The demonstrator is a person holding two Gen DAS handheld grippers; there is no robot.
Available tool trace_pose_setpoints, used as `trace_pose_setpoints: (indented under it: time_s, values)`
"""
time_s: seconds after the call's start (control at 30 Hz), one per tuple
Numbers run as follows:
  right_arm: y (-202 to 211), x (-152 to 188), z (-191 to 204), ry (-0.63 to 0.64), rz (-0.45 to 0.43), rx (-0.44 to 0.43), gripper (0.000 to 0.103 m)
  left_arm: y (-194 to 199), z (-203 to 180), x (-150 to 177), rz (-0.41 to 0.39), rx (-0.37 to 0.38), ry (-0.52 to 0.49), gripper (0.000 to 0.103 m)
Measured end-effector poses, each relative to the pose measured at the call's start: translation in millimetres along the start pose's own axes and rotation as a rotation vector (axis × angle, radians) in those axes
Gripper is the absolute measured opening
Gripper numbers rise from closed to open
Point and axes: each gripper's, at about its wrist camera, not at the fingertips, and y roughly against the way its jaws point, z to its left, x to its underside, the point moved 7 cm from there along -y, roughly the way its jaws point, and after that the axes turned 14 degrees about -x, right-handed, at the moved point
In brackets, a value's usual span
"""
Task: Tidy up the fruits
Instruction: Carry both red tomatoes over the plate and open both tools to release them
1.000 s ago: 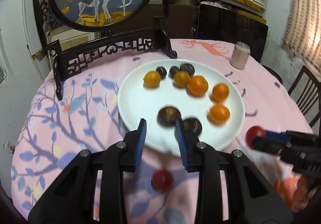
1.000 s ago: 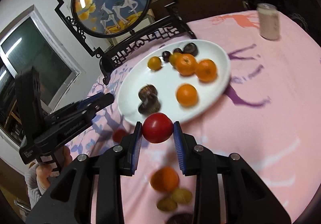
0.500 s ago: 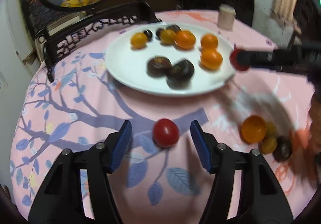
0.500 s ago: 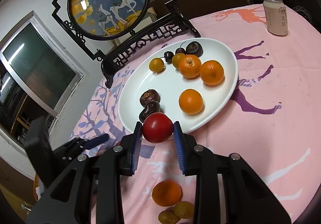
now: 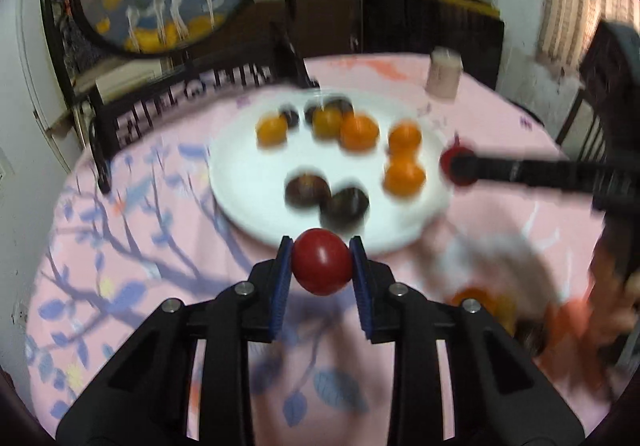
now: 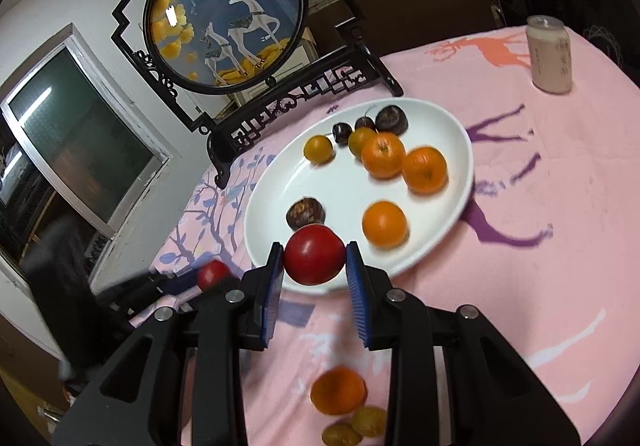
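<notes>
My left gripper (image 5: 320, 244) has its jaws closing on a red tomato (image 5: 322, 266), and the blue pads press both its sides just before the near rim of the white plate (image 5: 248, 166). Another red tomato (image 6: 314, 256) sits clamped in my right gripper (image 6: 314, 248), which hovers over the plate's (image 6: 340, 186) near rim. The plate carries several oranges (image 6: 424, 170) and dark brown fruits (image 6: 306, 212). In the left wrist view, the right gripper (image 5: 460, 168) reaches in from the right at the plate's edge. The right wrist view shows the left gripper's tomato (image 6: 212, 274) low at the left.
A pale drink can (image 6: 550, 54) stands at the back right of the pink cloth. A black-framed deer screen (image 6: 224, 18) rises behind the plate. A loose orange (image 6: 338, 390) and small yellow-brown fruits (image 6: 368, 420) lie on the cloth under my right gripper.
My left gripper opened wide around the tomato lying on the cloth, then closed on it and carried it toward the plate. The right gripper kept its tomato and stayed near the plate's rim.
</notes>
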Motion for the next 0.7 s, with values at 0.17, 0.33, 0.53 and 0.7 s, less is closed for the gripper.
trace_pose_setpoints:
  time_s: [0.17, 0.33, 0.53, 0.7]
  values:
    - [-25.9, -14.1, -4.9, 0.022, 0.018, 0.043, 0.032, -39.6, 14.2, -39.7, 0.027, -0.030, 0.071, 0.029]
    - [-39.7, -20.8, -23.6, -0.012, 0.005, 0.046, 0.036, -82.2, 27.7, -37.9, 0.096, -0.051, 0.134, 0.031]
    - [-17.2, -28.3, -27.4, -0.034, -0.071, 0.022, 0.064, -78.9, 35.1, -30.8, 0.083, -0.042, 0.166, 0.065]
    - [3.5, -23.7, -21.7, -0.037, -0.090, 0.018, 0.064, -54.6, 33.4, -23.3, 0.027, -0.081, 0.162, 0.089]
